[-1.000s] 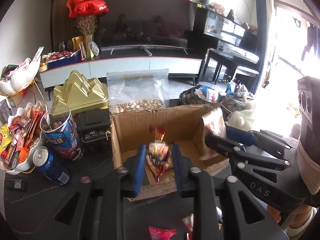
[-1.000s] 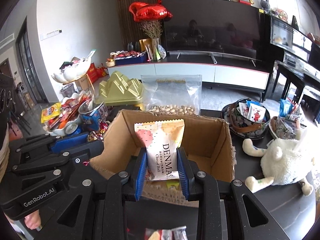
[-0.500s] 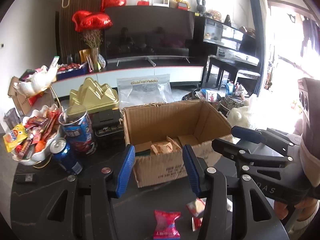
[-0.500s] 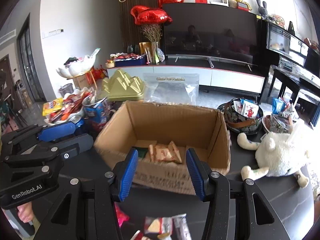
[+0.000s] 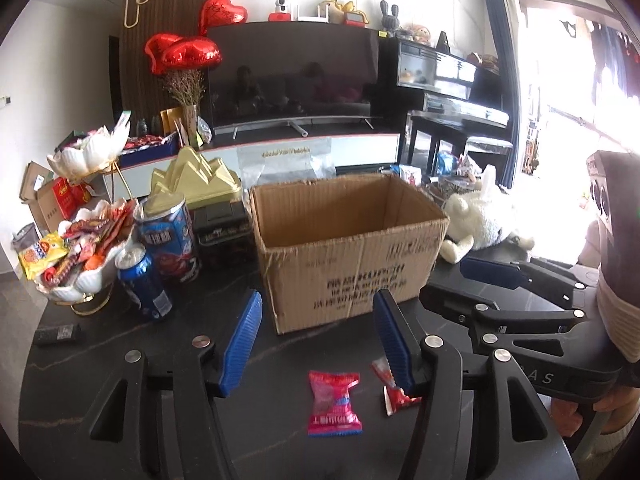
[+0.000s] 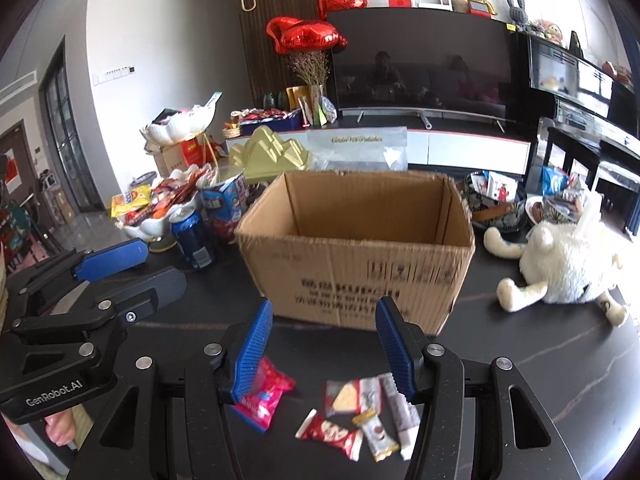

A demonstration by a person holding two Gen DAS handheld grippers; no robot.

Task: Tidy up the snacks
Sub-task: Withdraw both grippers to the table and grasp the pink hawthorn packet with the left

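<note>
An open cardboard box [image 5: 348, 248] stands on the dark table; it also shows in the right wrist view [image 6: 360, 256]. Its inside is hidden from here. My left gripper [image 5: 320, 340] is open and empty, above a pink snack packet [image 5: 333, 402] and a red wrapper [image 5: 394, 394] in front of the box. My right gripper [image 6: 324, 352] is open and empty above several loose packets: a pink one [image 6: 264, 396], a red one [image 6: 332, 434] and pale ones [image 6: 376, 408]. Each gripper is seen from the other's camera, the right [image 5: 504, 292] and the left [image 6: 92, 276].
Left of the box stand a blue can [image 5: 144, 284], a blue snack tub [image 5: 170, 236] and a shell bowl of snacks [image 5: 76, 256]. A white plush toy [image 6: 560, 264] lies to the right. A gold tin [image 5: 196, 180] and a clear bag [image 6: 360, 152] sit behind.
Both grippers let go of their snacks into the box, opened, and drew back and down to the table in front of the box. Loose packets have come into view beneath them.
</note>
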